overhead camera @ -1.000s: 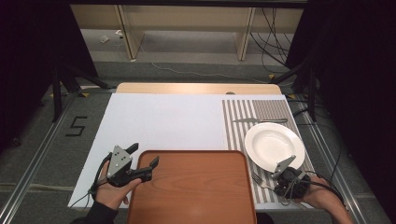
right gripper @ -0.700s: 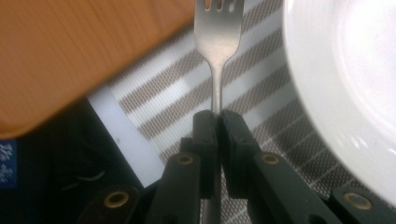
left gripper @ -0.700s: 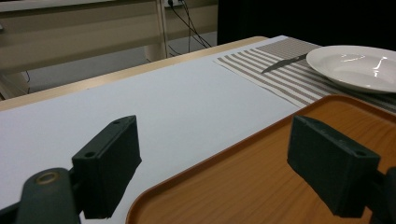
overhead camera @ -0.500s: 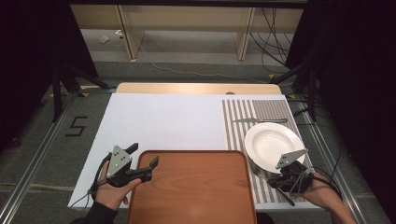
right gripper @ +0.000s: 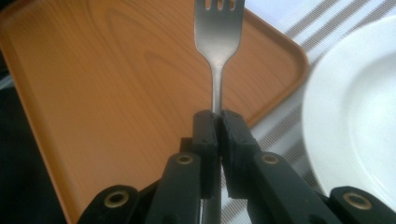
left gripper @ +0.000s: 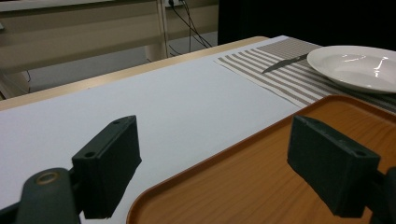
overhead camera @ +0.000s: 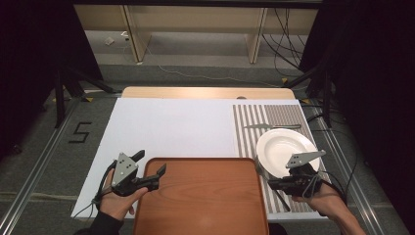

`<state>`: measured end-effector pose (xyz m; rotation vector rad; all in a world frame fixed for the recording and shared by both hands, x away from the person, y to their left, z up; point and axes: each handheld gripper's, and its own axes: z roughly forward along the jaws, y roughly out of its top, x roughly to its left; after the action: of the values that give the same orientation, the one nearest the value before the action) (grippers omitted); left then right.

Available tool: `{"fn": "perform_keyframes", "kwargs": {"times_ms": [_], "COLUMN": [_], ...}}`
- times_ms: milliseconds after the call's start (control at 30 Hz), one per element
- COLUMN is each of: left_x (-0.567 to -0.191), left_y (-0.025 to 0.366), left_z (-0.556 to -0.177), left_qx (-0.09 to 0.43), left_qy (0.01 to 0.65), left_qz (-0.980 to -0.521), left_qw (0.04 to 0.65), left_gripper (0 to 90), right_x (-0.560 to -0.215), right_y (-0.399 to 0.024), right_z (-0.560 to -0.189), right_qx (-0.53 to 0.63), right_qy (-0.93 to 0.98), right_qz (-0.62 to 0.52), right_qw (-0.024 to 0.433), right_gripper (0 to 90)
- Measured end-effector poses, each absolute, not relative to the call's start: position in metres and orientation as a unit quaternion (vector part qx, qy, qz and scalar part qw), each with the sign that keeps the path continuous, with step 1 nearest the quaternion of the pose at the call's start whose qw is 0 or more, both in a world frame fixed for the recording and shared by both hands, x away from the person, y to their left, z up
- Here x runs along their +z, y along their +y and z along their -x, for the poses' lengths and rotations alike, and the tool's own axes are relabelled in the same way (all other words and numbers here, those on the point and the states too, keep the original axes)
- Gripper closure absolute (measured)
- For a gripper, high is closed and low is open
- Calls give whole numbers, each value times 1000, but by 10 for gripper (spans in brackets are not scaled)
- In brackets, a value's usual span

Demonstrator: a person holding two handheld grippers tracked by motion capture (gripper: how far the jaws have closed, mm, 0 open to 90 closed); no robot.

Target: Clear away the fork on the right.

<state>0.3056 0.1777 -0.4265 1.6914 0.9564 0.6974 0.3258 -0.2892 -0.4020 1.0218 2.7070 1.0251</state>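
Between the right claw's (right gripper: 218,133) clenched jaws sits the fork (right gripper: 218,28), tines over the tray (right gripper: 116,93), not yet set down, while the left claw (left gripper: 224,172) gapes released, plate (right gripper: 359,107) beside.

Grey floor (overhead camera: 58,142) w/ taped "5" (overhead camera: 80,132), wooden shelving (overhead camera: 195,29) behind, dark surrounds.

Tray (overhead camera: 205,196): wood-grain, smooth, satin sheen.
Plate (overhead camera: 284,147): white, glossy, ceramic look.
Fork (right gripper: 218,32): brushed metal.
Placemat (overhead camera: 264,117): striped woven cloth, matt.
Claws: matt black plastic.
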Motion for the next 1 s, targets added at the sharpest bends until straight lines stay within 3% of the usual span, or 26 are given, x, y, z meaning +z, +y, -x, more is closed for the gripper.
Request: {"fn": "perform_keyframes", "kwargs": {"times_ms": [1000], "left_x": [-427], "left_y": [178], "left_z": [-306], "left_qx": [290], "left_qy": [399], "left_qz": [-702], "left_qw": [513], "left_gripper": [167], "right_x": [-407], "right_y": [-222], "right_z": [-321], "right_qx": [337], "right_qy": [894], "right_qz": [-296], "right_qw": [-6], "right_gripper": [853]}}
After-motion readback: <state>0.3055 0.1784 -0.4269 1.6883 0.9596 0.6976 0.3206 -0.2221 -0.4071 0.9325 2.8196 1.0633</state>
